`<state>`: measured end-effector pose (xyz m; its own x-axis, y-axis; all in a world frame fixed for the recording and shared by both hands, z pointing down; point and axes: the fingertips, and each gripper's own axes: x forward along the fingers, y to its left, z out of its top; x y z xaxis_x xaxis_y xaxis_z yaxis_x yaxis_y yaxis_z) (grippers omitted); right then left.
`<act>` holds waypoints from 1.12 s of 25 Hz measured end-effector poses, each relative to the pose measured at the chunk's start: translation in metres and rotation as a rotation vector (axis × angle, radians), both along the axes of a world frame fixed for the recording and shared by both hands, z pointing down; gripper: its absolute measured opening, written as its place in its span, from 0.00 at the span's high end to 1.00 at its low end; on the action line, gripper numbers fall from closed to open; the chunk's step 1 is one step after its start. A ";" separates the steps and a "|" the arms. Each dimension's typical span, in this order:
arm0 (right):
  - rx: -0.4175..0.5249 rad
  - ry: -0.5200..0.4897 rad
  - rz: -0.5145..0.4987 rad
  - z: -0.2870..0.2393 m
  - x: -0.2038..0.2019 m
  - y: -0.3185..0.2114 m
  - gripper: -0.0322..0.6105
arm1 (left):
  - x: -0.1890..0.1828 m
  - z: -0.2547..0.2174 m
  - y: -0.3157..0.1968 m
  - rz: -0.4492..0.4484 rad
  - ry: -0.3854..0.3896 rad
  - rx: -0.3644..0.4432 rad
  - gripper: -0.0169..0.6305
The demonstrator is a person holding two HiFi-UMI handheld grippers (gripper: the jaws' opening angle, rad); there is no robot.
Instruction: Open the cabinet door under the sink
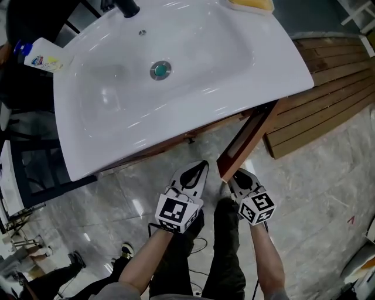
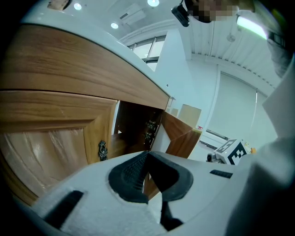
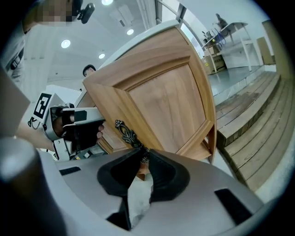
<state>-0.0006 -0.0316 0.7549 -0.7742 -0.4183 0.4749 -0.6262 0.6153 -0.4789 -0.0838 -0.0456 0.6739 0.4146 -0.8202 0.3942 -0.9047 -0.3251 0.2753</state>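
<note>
The white sink (image 1: pixel 111 94) tops a wooden cabinet. Its right door (image 1: pixel 249 136) stands swung out toward me, and the dark inside (image 2: pixel 136 126) shows behind it. My right gripper (image 1: pixel 233 179) is at the door's free edge, shut on the ornate metal door handle (image 3: pixel 128 132), which runs into the right gripper's pads (image 3: pixel 144 159). The panelled door front (image 3: pixel 166 99) fills that view. My left gripper (image 1: pixel 201 169) hovers just left of the open door, shut with nothing in it (image 2: pixel 147 154). The left door (image 2: pixel 44 138) is closed, its own handle (image 2: pixel 102 150) untouched.
A bottle (image 1: pixel 40 58) and a yellow sponge (image 1: pixel 251 4) rest on the sink rim. Wooden decking (image 1: pixel 328 88) lies to the right of the cabinet. Another person's shoes (image 1: pixel 76 258) show at lower left on the grey floor (image 1: pixel 316 193).
</note>
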 end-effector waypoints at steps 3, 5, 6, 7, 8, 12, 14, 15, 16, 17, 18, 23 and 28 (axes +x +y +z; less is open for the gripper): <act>-0.005 0.012 0.035 0.000 0.008 0.003 0.86 | 0.001 0.001 0.000 0.009 -0.002 -0.001 0.96; -0.012 0.014 0.060 0.000 0.019 0.007 0.87 | 0.003 0.001 -0.001 0.013 0.001 -0.002 0.96; -0.014 0.018 0.071 0.000 0.025 0.009 0.87 | 0.005 0.001 -0.001 0.017 0.003 -0.002 0.96; -0.014 0.023 0.080 0.000 0.030 0.010 0.88 | 0.008 0.001 -0.002 0.022 0.006 -0.003 0.96; -0.014 0.029 0.089 0.000 0.036 0.011 0.88 | 0.011 0.001 -0.002 0.029 0.008 -0.004 0.96; -0.009 0.054 0.143 0.001 0.063 0.014 0.89 | 0.030 0.003 -0.002 0.066 0.021 -0.005 0.96; -0.003 0.067 0.171 0.002 0.076 0.015 0.89 | 0.039 0.003 -0.004 0.080 0.028 -0.004 0.96; -0.002 0.073 0.187 0.002 0.081 0.015 0.89 | 0.043 0.004 -0.004 0.088 0.031 -0.005 0.96; -0.001 0.077 0.205 0.001 0.088 0.015 0.90 | 0.048 0.004 -0.005 0.097 0.034 -0.007 0.96; 0.002 0.083 0.224 0.001 0.094 0.014 0.90 | 0.053 0.004 -0.005 0.107 0.036 -0.009 0.96; 0.008 0.088 0.244 0.001 0.101 0.013 0.90 | 0.059 0.004 -0.006 0.118 0.037 -0.009 0.96; 0.040 0.125 0.335 -0.001 0.143 0.005 0.91 | 0.086 0.001 -0.007 0.177 0.036 -0.006 0.96; 0.043 0.125 0.433 -0.002 0.178 -0.006 0.91 | 0.107 0.003 -0.009 0.217 0.042 -0.008 0.96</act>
